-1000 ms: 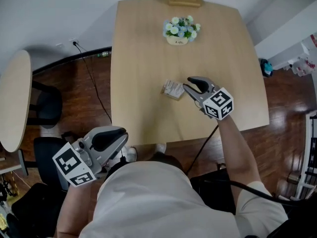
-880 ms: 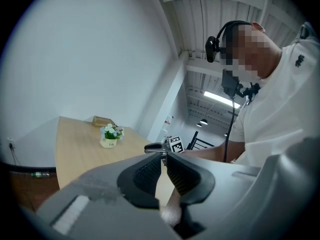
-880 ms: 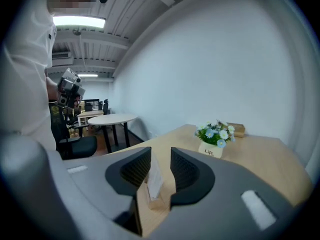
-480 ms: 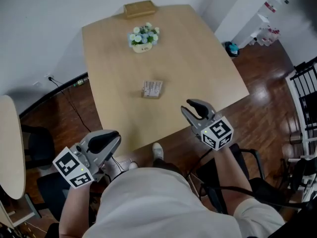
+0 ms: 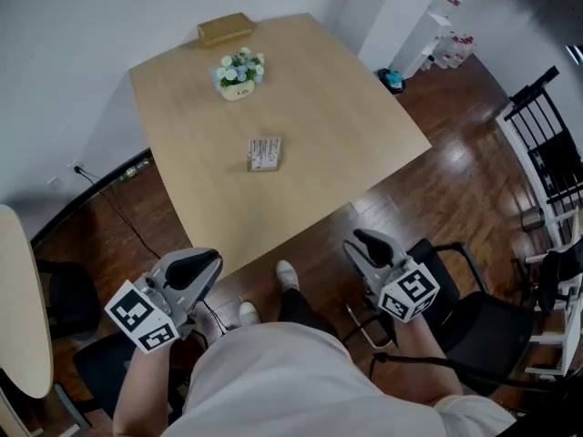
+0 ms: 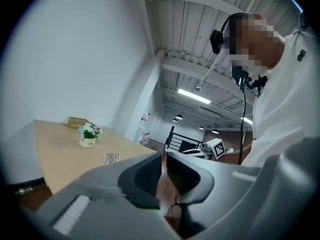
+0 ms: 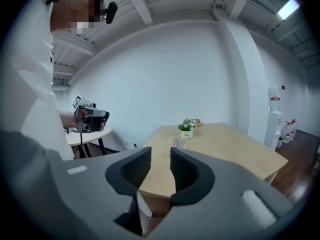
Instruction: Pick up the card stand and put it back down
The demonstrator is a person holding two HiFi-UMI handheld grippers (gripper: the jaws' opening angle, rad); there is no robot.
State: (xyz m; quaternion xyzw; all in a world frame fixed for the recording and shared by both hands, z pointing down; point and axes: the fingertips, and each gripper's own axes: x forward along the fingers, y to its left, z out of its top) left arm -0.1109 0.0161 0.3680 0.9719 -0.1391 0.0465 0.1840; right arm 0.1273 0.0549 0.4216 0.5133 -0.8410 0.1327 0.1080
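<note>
Obs: card stand (image 5: 264,153) sits near middle of table (image 5: 319,116), well apart from both grippers, which hang off the near edge by the person's body. L gripper (image 5: 197,264): jaws closed together, nothing in them. R gripper (image 5: 372,244): jaws parted, empty. Stand prob. small, light, stiff; take it across narrow sides. Count: 1 card stand, 1 flower pot (image 5: 239,73), 1 wooden box (image 5: 225,28), 2 grippers
</note>
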